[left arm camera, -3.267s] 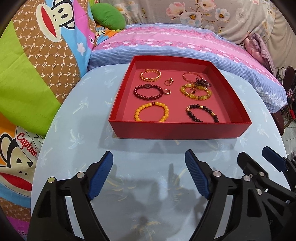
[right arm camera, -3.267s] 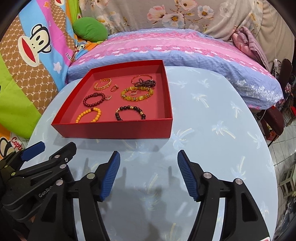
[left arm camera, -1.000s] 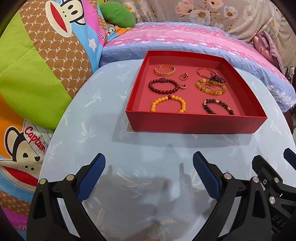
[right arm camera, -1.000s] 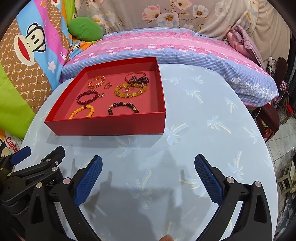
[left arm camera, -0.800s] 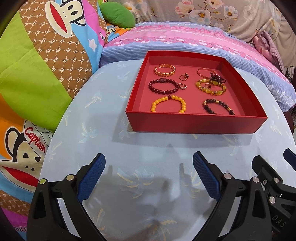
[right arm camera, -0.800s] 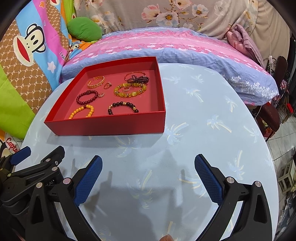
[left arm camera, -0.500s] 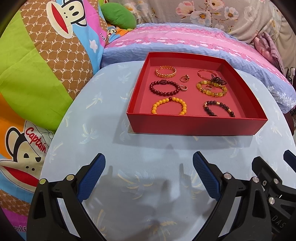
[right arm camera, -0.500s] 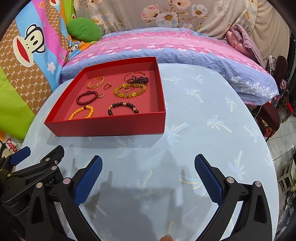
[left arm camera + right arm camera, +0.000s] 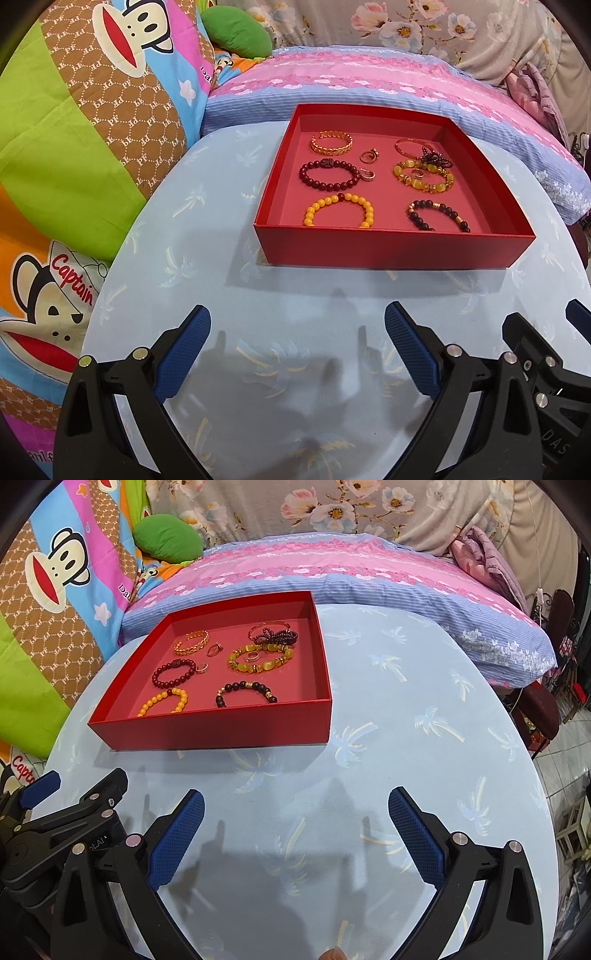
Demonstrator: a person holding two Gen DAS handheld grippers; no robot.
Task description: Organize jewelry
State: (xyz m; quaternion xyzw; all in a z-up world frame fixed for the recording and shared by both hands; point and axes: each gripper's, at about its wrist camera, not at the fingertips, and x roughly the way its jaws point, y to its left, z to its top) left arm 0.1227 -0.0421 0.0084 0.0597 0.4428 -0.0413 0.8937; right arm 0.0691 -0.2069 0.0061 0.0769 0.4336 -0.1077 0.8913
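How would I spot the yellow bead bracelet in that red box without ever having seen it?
Find the red tray on the pale blue table. At its near left corner lies the orange-yellow bead bracelet. Its beads are plain and opaque with one dark bead, unlike the glassy, gold-spaced yellow bracelet farther right.

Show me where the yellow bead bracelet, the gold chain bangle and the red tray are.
yellow bead bracelet [image 9: 364, 206]: left wrist view, on its right-hand beads.
gold chain bangle [image 9: 331, 148]: left wrist view, on its near band.
red tray [image 9: 391, 249]: left wrist view, on its near outer wall.
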